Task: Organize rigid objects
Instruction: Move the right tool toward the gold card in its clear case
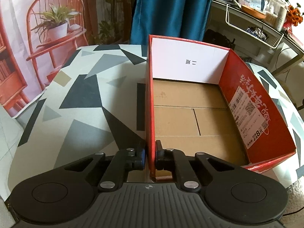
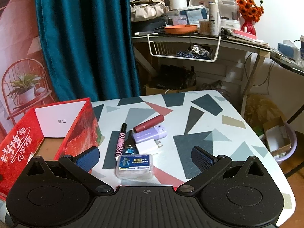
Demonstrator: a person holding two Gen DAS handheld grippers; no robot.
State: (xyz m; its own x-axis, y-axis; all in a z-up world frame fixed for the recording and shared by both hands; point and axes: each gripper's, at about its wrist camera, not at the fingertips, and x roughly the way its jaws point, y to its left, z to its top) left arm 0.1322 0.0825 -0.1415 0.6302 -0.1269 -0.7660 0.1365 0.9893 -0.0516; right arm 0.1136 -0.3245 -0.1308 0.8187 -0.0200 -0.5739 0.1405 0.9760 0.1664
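**Left gripper pins the box wall while the right lines up on the clutter**

The red cardboard box [image 1: 190, 102] sits open and empty on the patterned surface [image 1: 76, 95], filling the centre and right of the left wrist view; its brown floor is bare. The left gripper [image 1: 150, 156] has its jaws closed on the box's near left wall, one pad outside and one inside, low in the frame. That hold looks meant to steady the box so it does not slide when things are dropped in.

In the right wrist view the same box lies at the lower left, and the loose items are bunched just beside it at centre frame: a packet in clear wrap [image 2: 134, 166] nearest the camera, a white charger plug [image 2: 149, 146] behind it, a lilac case [image 2: 151, 134], a dark red lipstick tube [image 2: 149, 126] and a pink-and-black checked pen-like tube [image 2: 120, 140]. They touch or overlap one another, so picking one cleanly will likely nudge its neighbours.

The right gripper [image 2: 145, 158] hangs above the near edge of this cluster with its jaws spread wide and nothing between them. The wrapped packet lies between the blue pads [image 2: 88, 158] and seems the likeliest first pick. Nothing is in the box yet.
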